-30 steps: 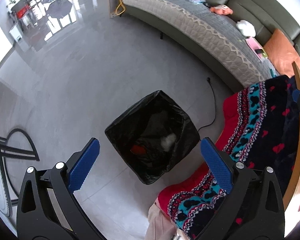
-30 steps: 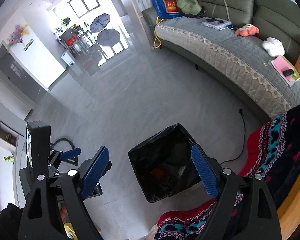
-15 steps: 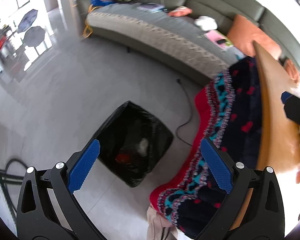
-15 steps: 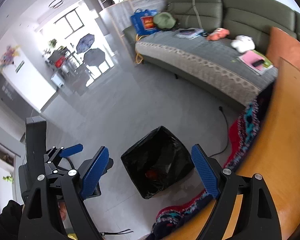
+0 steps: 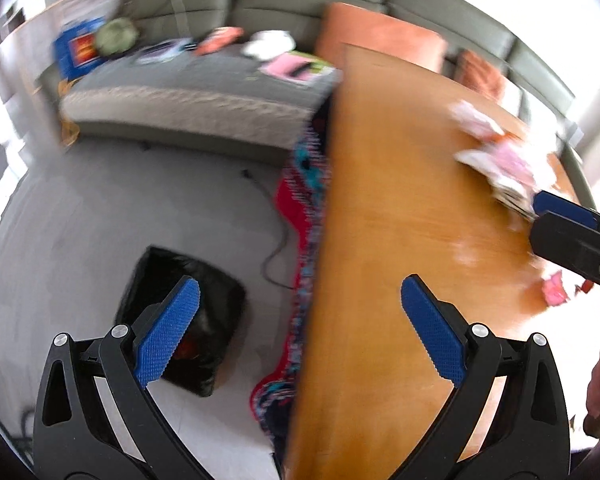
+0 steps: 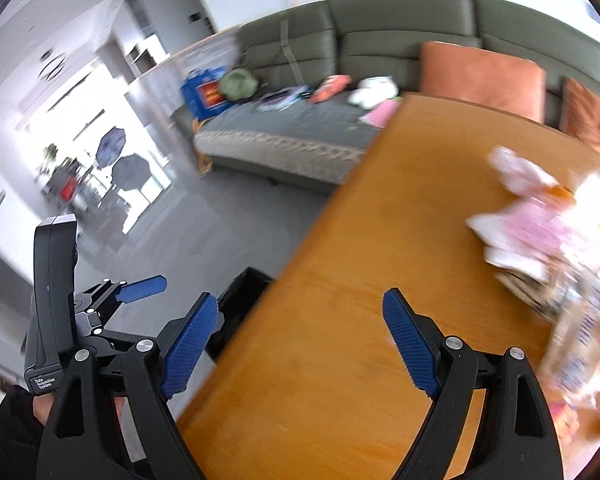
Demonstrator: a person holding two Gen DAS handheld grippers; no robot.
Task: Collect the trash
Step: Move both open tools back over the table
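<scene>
A blurred pile of pink and white wrappers and paper (image 5: pixel 500 160) lies on the far right of the orange wooden table (image 5: pixel 380 220); the right wrist view shows the pile (image 6: pixel 540 220) too. A bin lined with a black bag (image 5: pixel 216 292) stands on the floor left of the table, with red trash inside. My left gripper (image 5: pixel 300 296) is open and empty over the table's left edge. My right gripper (image 6: pixel 300 308) is open and empty above the table (image 6: pixel 340 340), left of the pile.
A patterned red and blue blanket (image 5: pixel 304 184) hangs at the table's left edge. A small pink scrap (image 5: pixel 554 294) lies on the table. A grey-green sofa (image 6: pixel 380 40) with cushions and loose items runs along the back. A cable (image 5: pixel 276 256) trails on the floor.
Both views have swung from the bin on the floor to the right, over the table. The table top and the trash pile have come into view. Both grippers stayed open and empty.
</scene>
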